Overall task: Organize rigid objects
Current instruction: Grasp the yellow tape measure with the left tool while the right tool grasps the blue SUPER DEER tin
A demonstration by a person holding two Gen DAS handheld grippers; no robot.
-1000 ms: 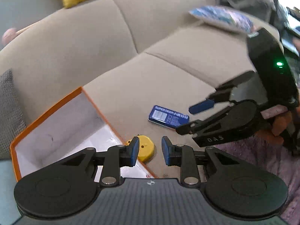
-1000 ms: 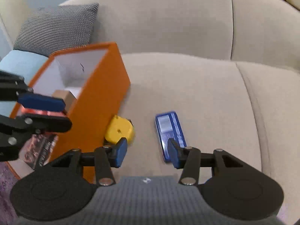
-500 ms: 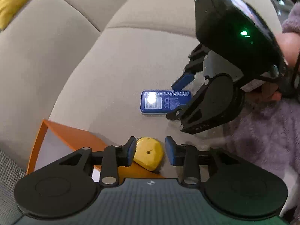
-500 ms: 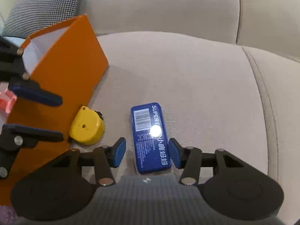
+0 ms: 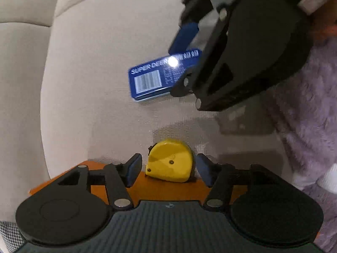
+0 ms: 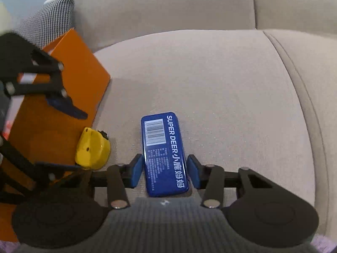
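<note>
A yellow tape measure (image 5: pixel 169 161) lies on the beige sofa seat against the orange box (image 5: pixel 164 189). My left gripper (image 5: pixel 168 170) is open, its pads either side of the tape measure with small gaps. A blue tin (image 6: pixel 164 151) lies flat on the seat. My right gripper (image 6: pixel 165 171) is open and straddles the tin's near end, pads close to its long sides. The tape measure (image 6: pixel 92 148) and the orange box (image 6: pixel 61 97) also show in the right wrist view, and the tin (image 5: pixel 155 78) in the left wrist view.
A houndstooth cushion (image 6: pixel 48 23) leans behind the orange box. The sofa backrest (image 6: pixel 168 6) rises behind the seat. A seam (image 6: pixel 294 80) splits the seat cushions to the right. A purple fuzzy fabric (image 5: pixel 305 113) lies at the seat's front edge.
Both grippers have moved down and in: the left from over the box to around the tape measure, the right to around the blue tin. Both stay open.
</note>
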